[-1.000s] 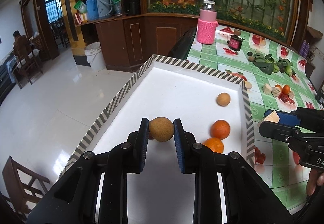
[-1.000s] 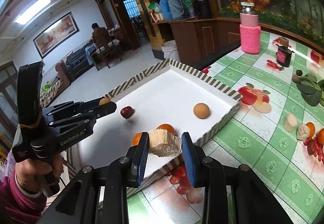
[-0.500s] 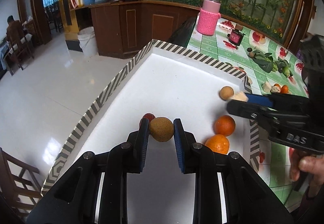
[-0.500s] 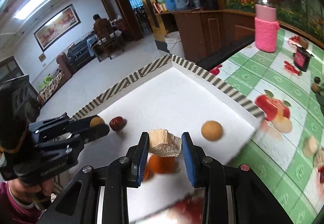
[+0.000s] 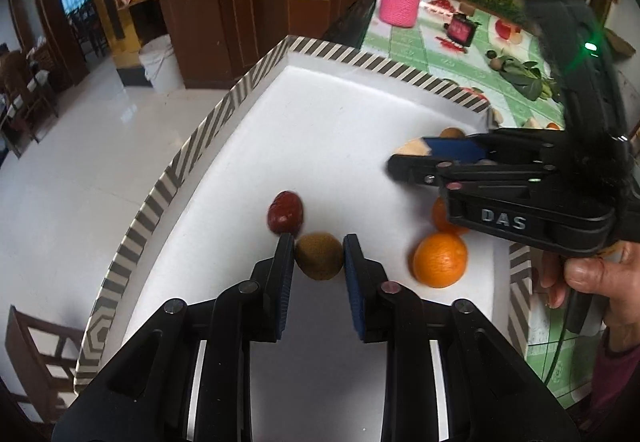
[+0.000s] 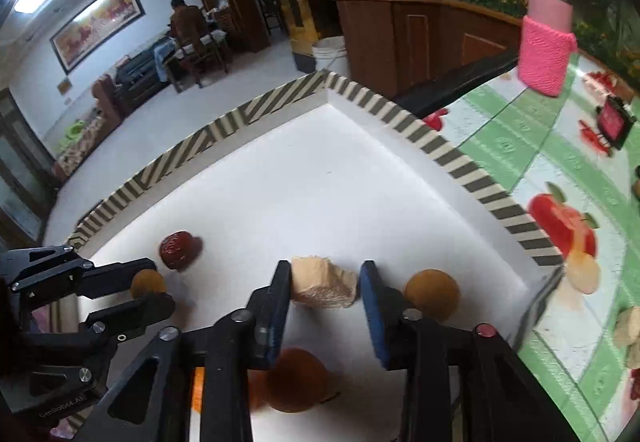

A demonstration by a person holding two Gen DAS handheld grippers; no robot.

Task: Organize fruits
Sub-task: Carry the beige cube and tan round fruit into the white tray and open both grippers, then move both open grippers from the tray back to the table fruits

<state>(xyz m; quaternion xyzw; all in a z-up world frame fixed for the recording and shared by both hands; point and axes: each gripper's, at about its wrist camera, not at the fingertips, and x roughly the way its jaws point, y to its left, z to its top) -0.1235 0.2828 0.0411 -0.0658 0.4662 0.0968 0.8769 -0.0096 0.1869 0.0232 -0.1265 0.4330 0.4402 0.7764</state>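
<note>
Both your grippers are opening over the striped tray [image 5: 208, 146]: left gripper [image 5: 319, 256] frees a kiwi [image 5: 319, 256], right gripper [image 6: 325, 284] a tan fibrous chunk [image 6: 322, 284]. Oranges [image 5: 440, 260] and a red date [image 5: 285, 212] already lie inside; produce remains on the tablecloth [image 6: 532, 170].

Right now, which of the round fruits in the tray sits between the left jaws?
The brown kiwi-like fruit, beside the dark red fruit. The two oranges lie apart, off to its right; the left jaws are opening around it.
</note>
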